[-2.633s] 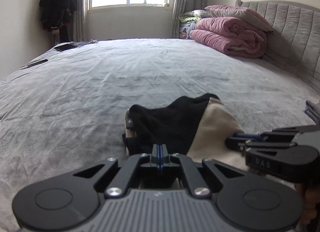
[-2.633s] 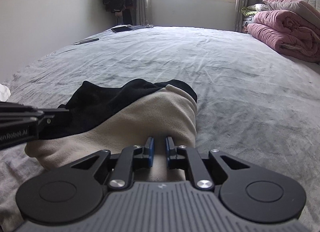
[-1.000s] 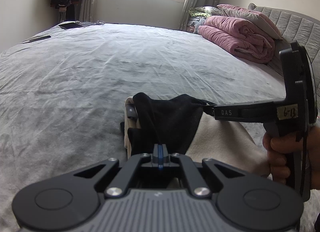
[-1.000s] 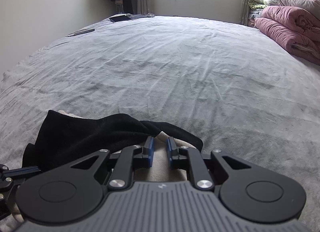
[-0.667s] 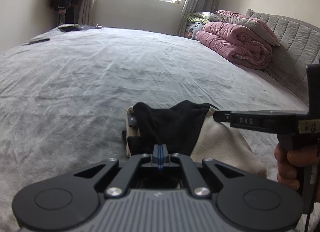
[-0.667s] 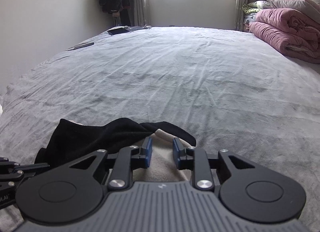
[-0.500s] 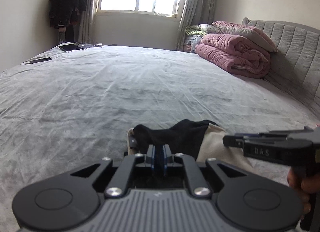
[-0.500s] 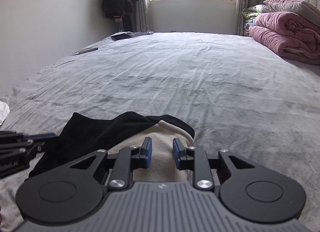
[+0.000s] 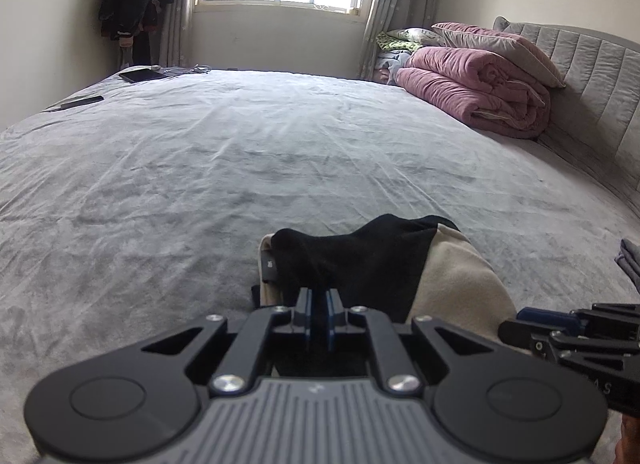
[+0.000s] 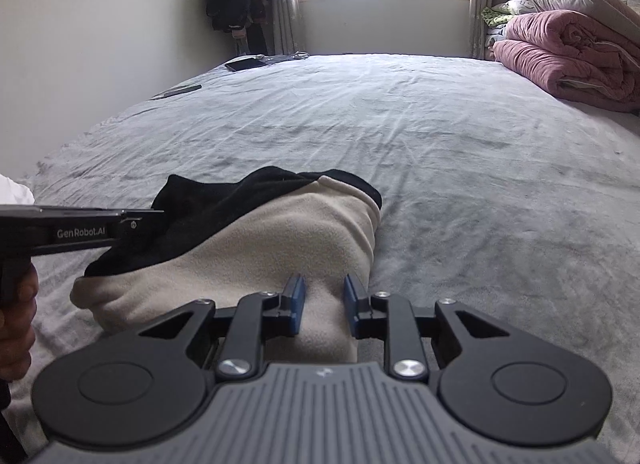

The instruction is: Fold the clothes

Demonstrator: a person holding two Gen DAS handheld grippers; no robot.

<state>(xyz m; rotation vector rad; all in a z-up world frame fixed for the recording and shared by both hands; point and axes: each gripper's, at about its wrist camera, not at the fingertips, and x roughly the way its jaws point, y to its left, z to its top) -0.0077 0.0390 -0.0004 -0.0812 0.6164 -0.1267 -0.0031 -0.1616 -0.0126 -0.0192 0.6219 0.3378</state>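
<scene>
- Your left gripper [image 9: 319,306]: jaws nearly closed, pinching the black part of the garment [image 9: 360,260].
- Your right gripper [image 10: 323,298]: jaws parted, beige fleece between them; pads look clear of it, nothing gripped.
- Garment sits bundled on the near edge of the grey bed [image 9: 280,152], black layer lapped over beige.
- Progress, by my read: compact but lumpy, edges unaligned; squaring and flattening remain.
- Right view alone shows your left hand [image 10: 16,312]; left view alone shows the headboard [image 9: 592,76] beyond the pink quilt [image 9: 476,92].
</scene>
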